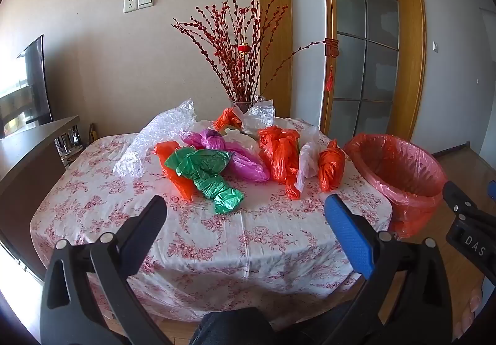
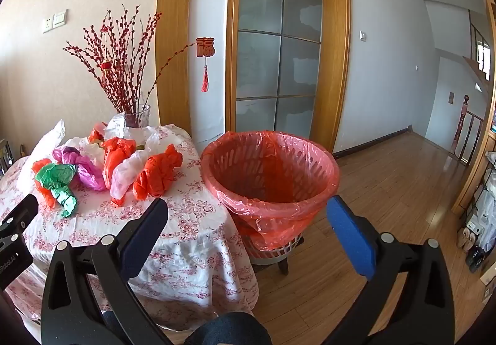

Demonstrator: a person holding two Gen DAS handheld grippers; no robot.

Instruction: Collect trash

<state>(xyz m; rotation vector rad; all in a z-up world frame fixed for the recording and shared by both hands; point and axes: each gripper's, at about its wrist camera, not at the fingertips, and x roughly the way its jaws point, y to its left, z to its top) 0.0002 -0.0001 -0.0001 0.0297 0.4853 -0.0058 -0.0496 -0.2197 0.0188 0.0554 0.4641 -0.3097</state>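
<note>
Beige walls, a wood-framed glass door (image 2: 279, 44) and a wooden floor (image 2: 387, 190) surround the work area. We note a tabletop (image 1: 217, 239) draped in a white cloth with a pink flower print. At its far edge stands a glass vase (image 2: 138, 115) of red budded branches.

The trash lies in a loose heap on the far half of the tabletop, all of it crumpled plastic bags. We count a green bag (image 1: 207, 174) nearest us, a pink bag (image 1: 235, 156) behind it, several orange bags (image 1: 279, 153) and one knotted orange bag (image 2: 158, 173) at the right end of the heap, nearest the bin. A white bag (image 1: 307, 162) lies between the orange ones, and clear plastic wrap (image 1: 161, 134) spreads at the left of the heap.

A bin (image 2: 269, 171), lined with a red plastic bag, stands just beside the right edge of the tabletop, on a low stand. We see nothing inside it.

Our left gripper (image 1: 248, 215) hovers above the near part of the tabletop, jaws spread wide and holding nothing. Our right gripper (image 2: 246, 215) hovers between the tabletop edge and the bin, jaws likewise wide apart and empty. Neither touches any trash.
</note>
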